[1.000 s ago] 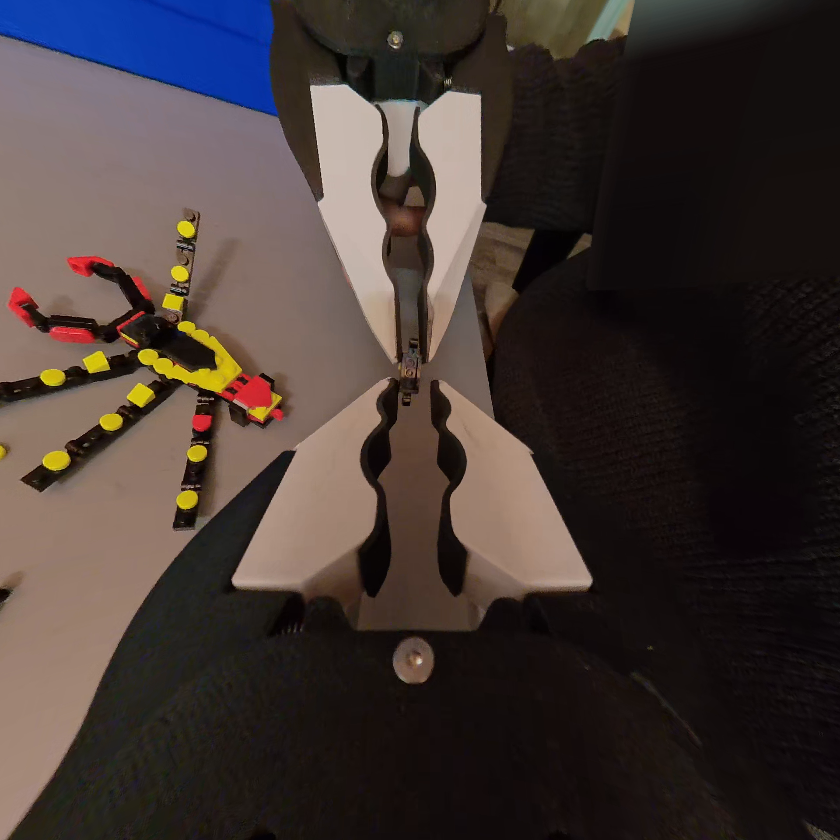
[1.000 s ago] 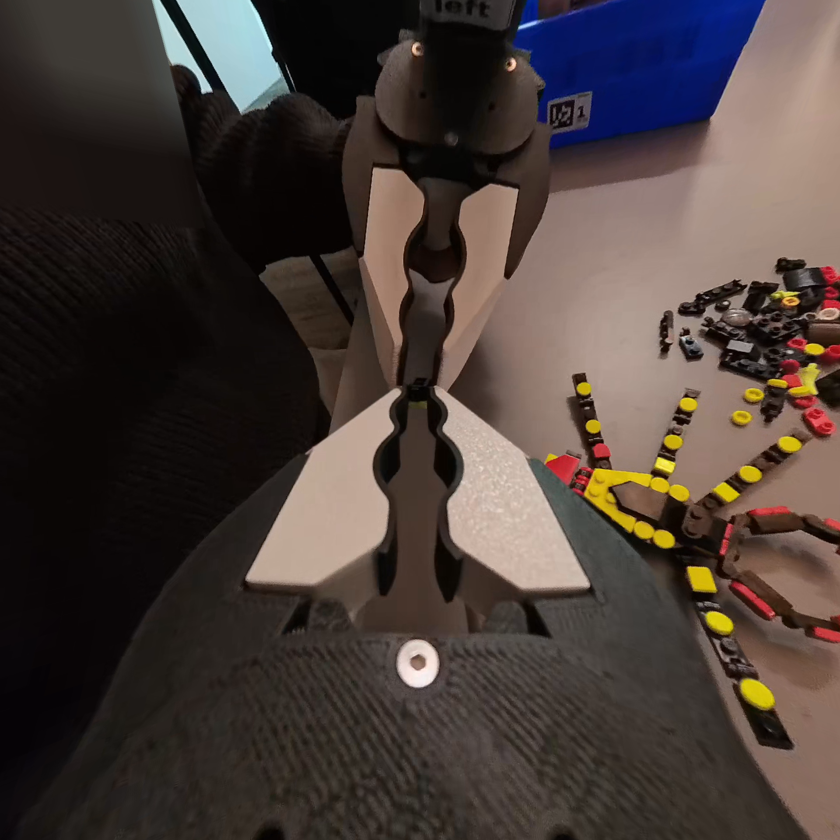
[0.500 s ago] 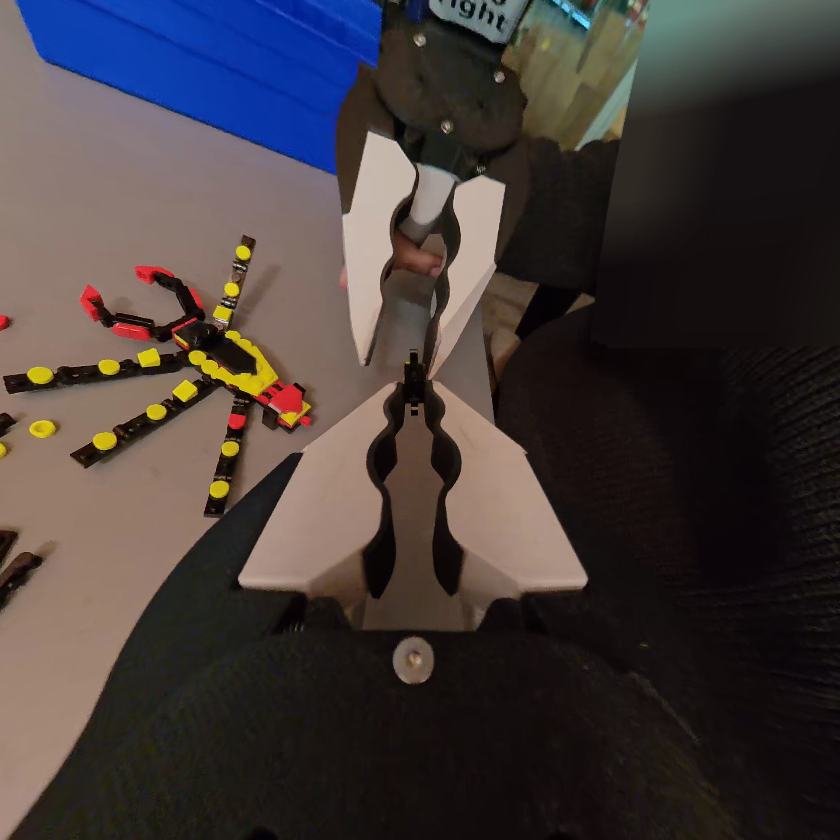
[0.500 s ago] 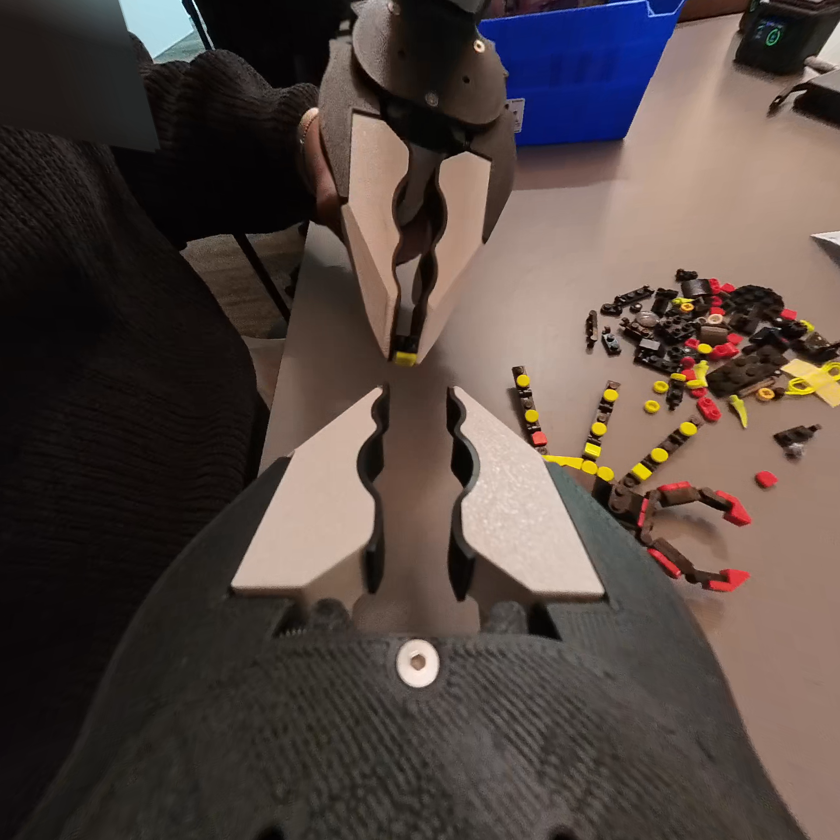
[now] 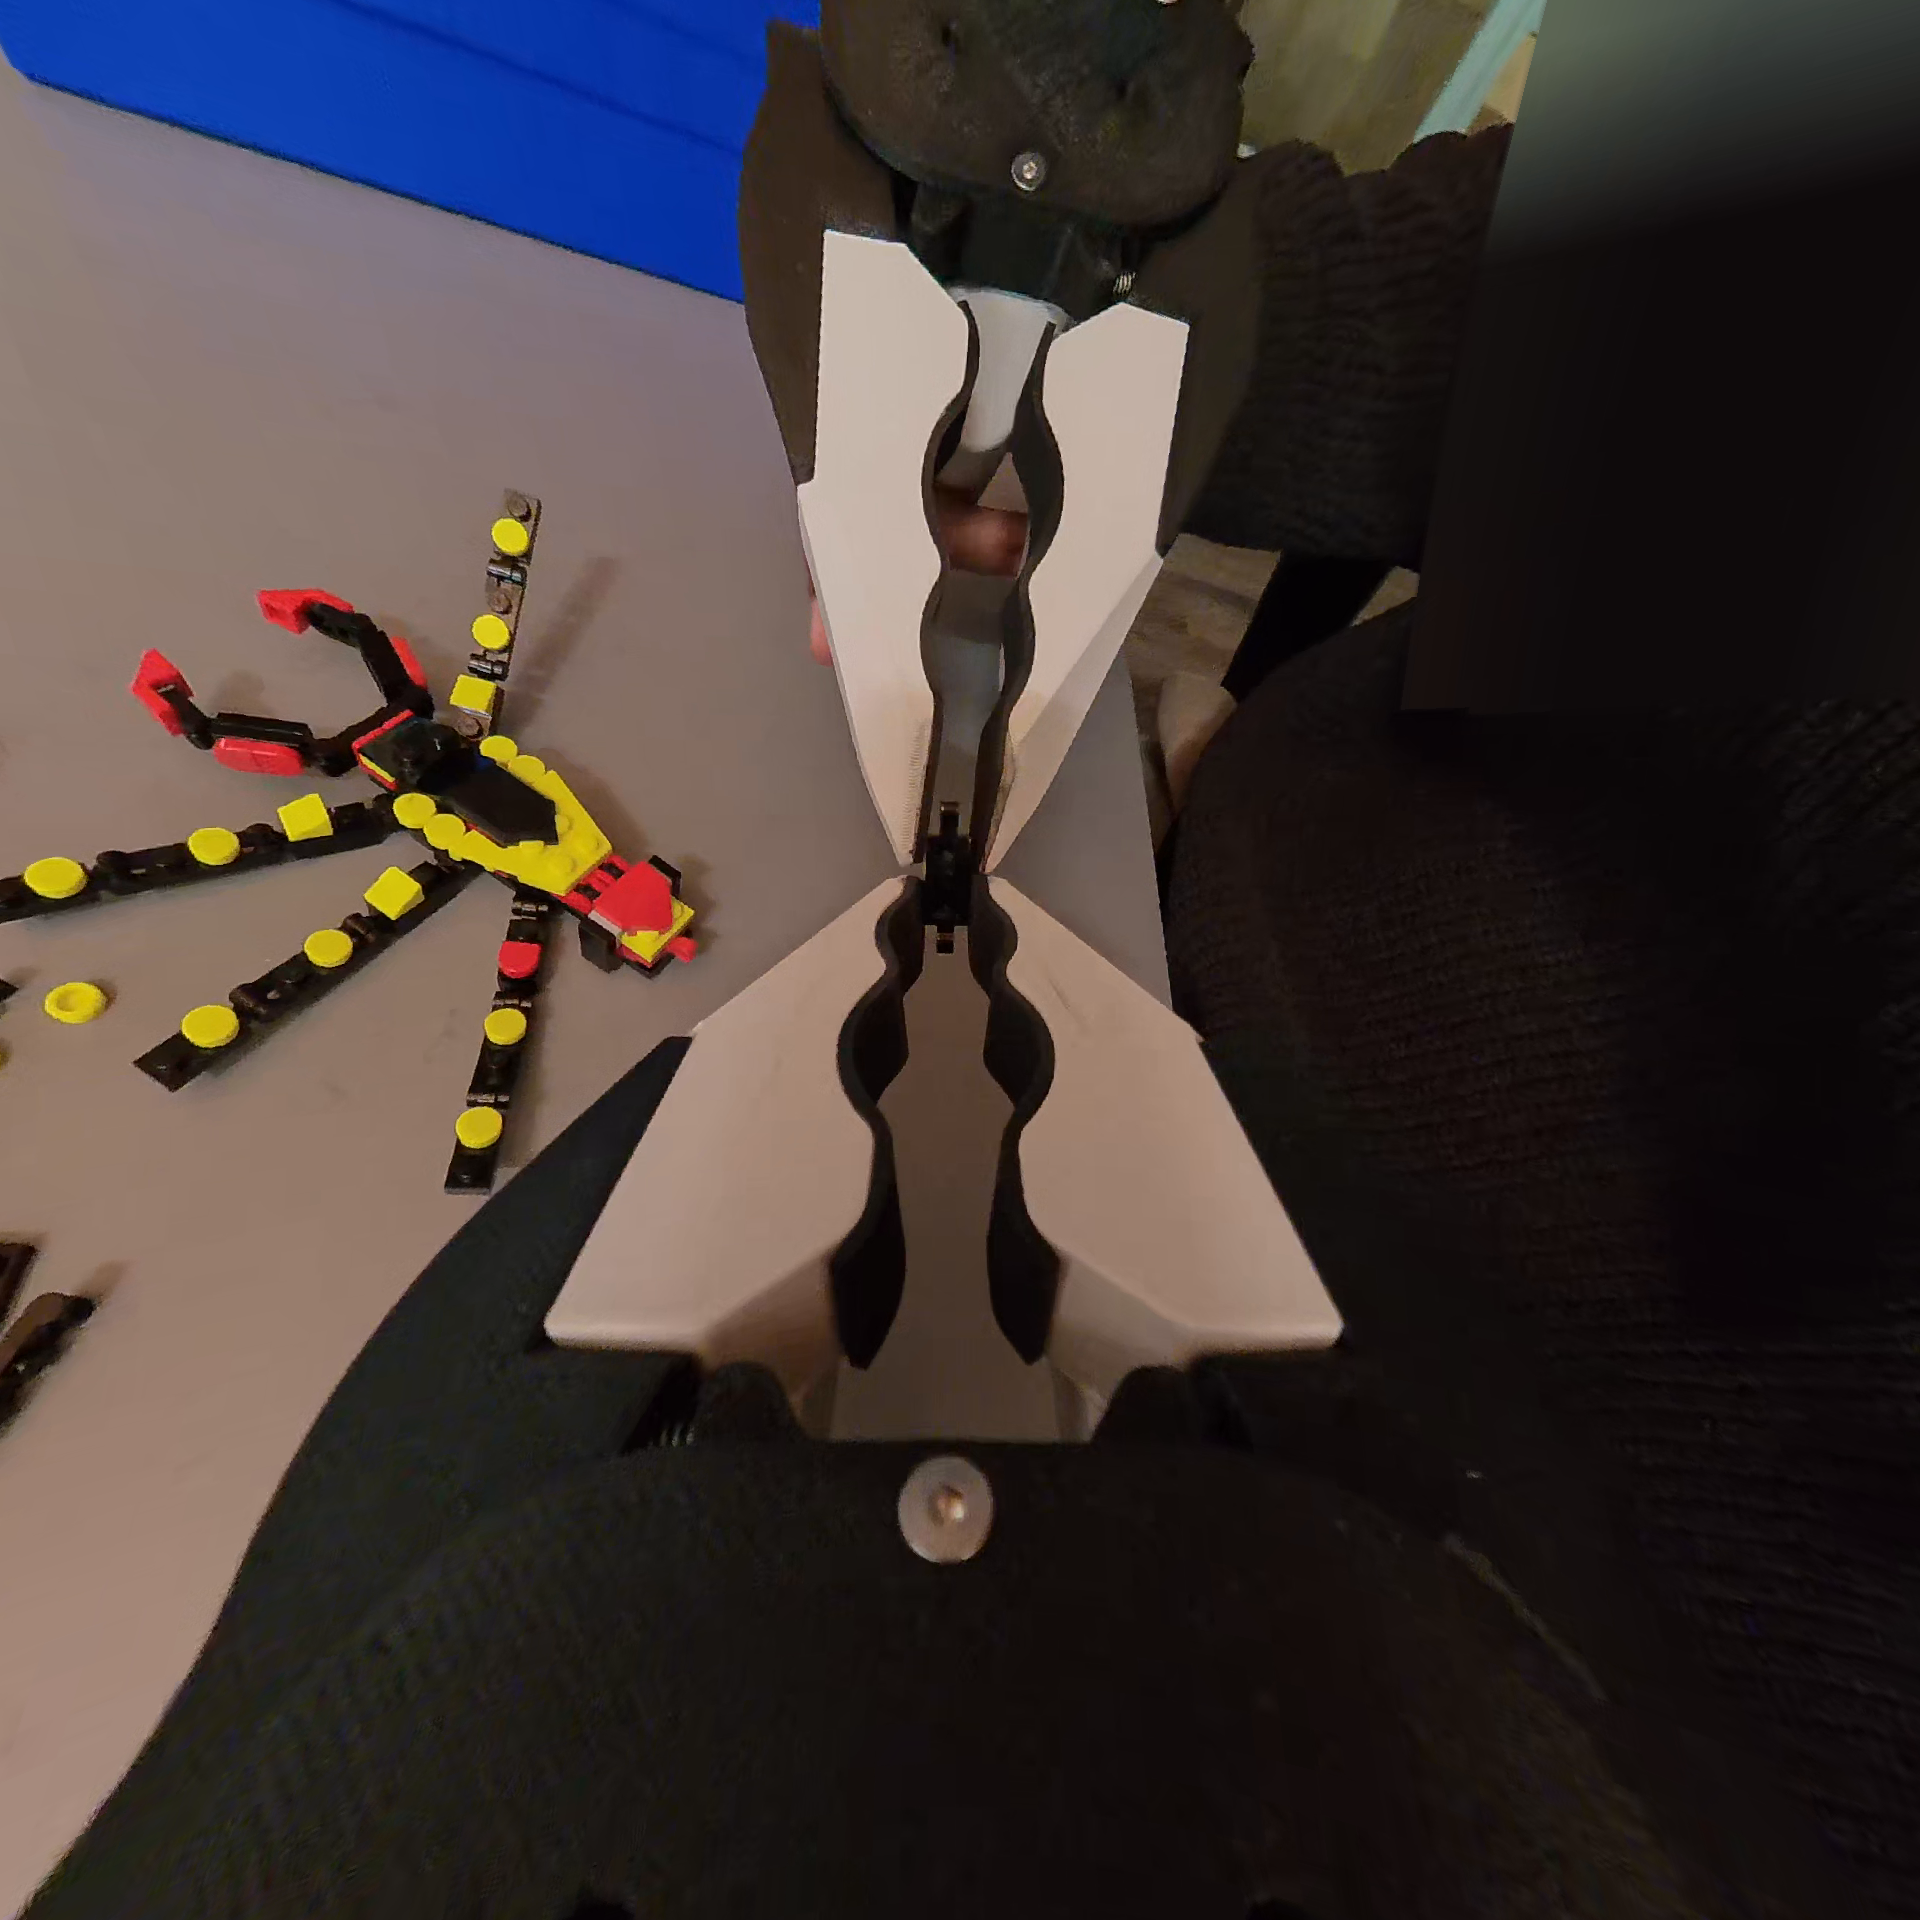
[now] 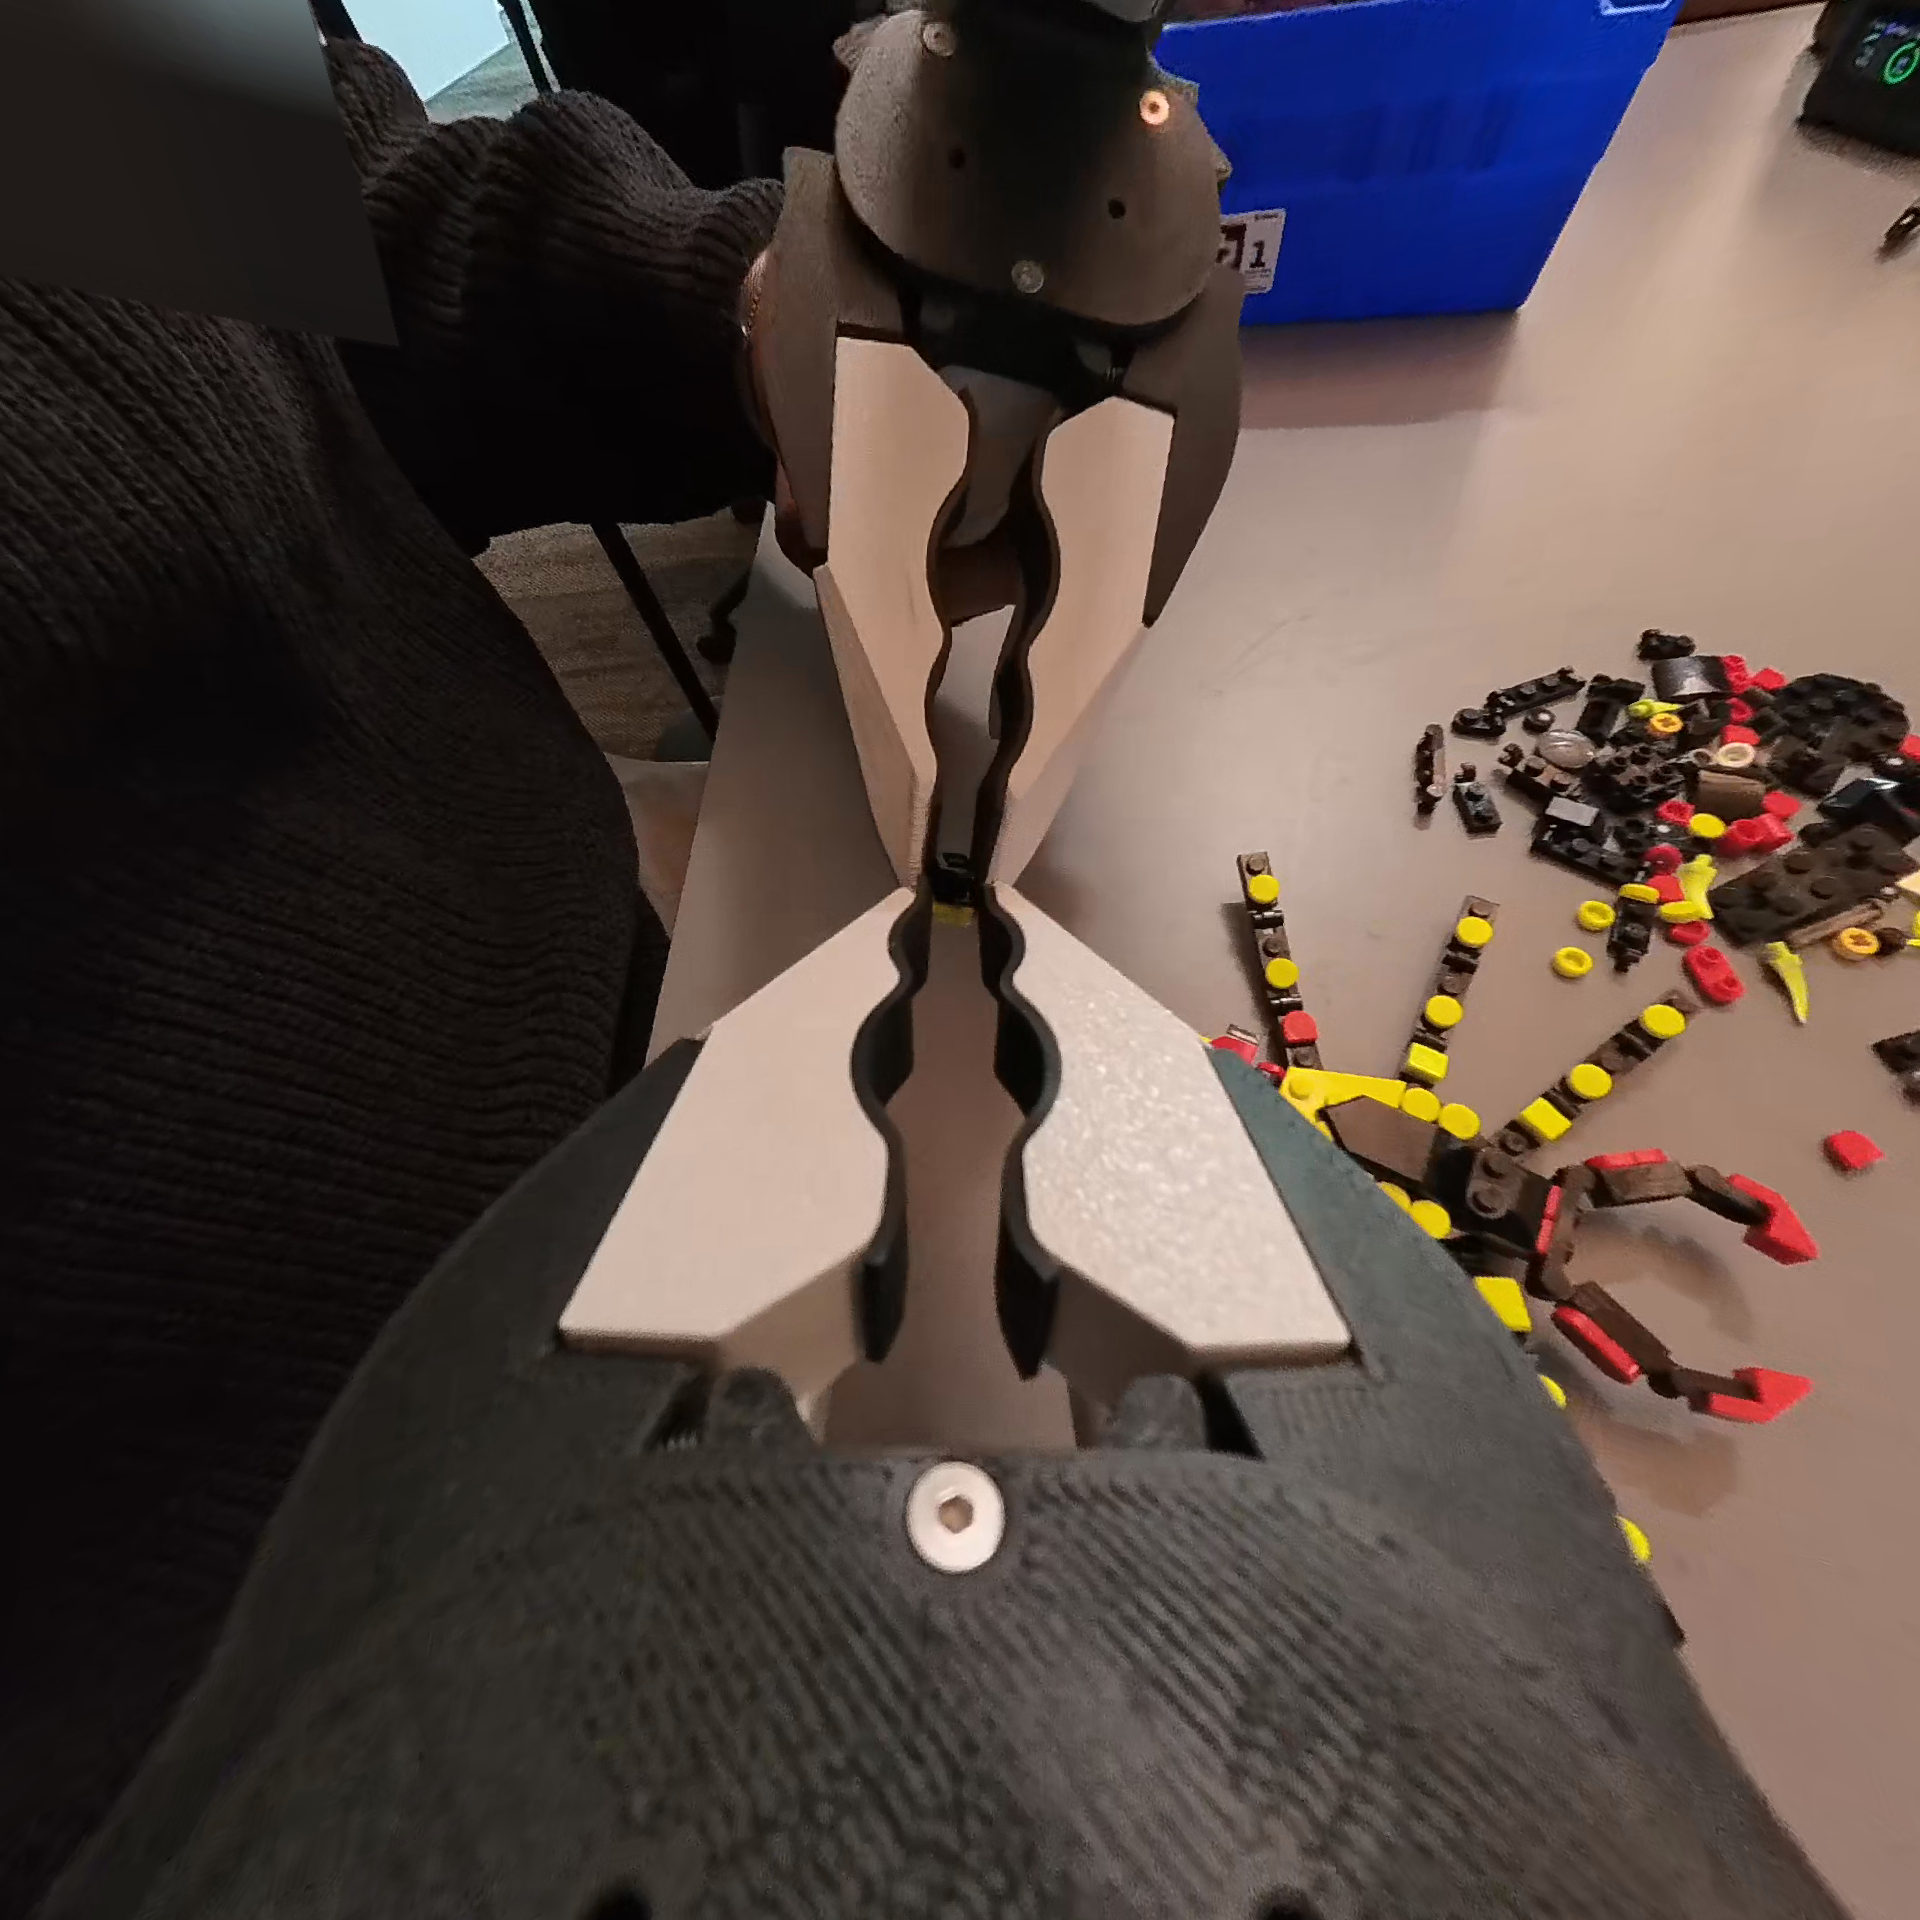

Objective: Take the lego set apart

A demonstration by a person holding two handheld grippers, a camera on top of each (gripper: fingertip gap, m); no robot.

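Note:
My left gripper (image 5: 943,902) and my right gripper (image 6: 951,902) meet tip to tip above the table's near edge. Both are shut on one small black-and-yellow lego piece (image 5: 948,875), which also shows in the right wrist view (image 6: 951,914). Each view shows the other gripper opposite: the right one (image 5: 948,844) in the left wrist view, the left one (image 6: 951,860) in the right wrist view. The lego model (image 5: 499,821), a yellow, black and red creature with studded legs and red-tipped claws, lies flat on the grey table (image 5: 312,395). It also shows in the right wrist view (image 6: 1434,1132).
A pile of loose black, red and yellow pieces (image 6: 1714,790) lies beyond the model. A blue bin (image 6: 1455,177) stands at the table's far side. A loose yellow round piece (image 5: 75,1003) lies near the legs. A person's dark knit sleeve (image 6: 260,831) fills the side off the table.
One second ago both grippers held the piece. Half a second ago the right gripper was open and drawn back. Now it is back at the left gripper's tips and shut on the piece.

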